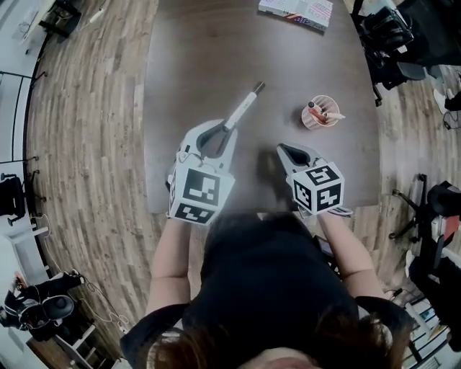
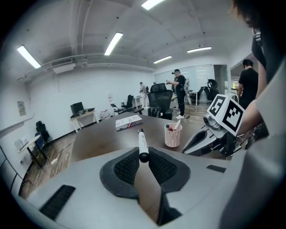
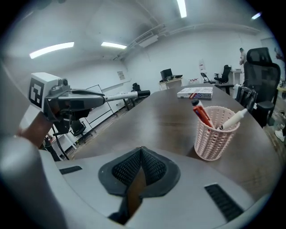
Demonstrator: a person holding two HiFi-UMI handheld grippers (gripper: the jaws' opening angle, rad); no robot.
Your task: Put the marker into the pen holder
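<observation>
Brown tabletop (image 1: 194,65) in your office, one marker (image 1: 243,107) held level above it, rear end clamped in your left gripper (image 1: 227,132), one pink pen holder (image 1: 320,115) towards the right edge with two pens showing, your right gripper (image 1: 283,150) near it, jaws together and empty, one book (image 1: 295,12) at the far edge.

left gripper (image 1: 229,131) + right gripper (image 1: 282,149): 2 | marker (image 1: 243,109): 1 | pen holder (image 1: 308,119): 1 | pens inside (image 3: 203,114) (image 3: 235,118): 2 | book (image 1: 297,12): 1
</observation>
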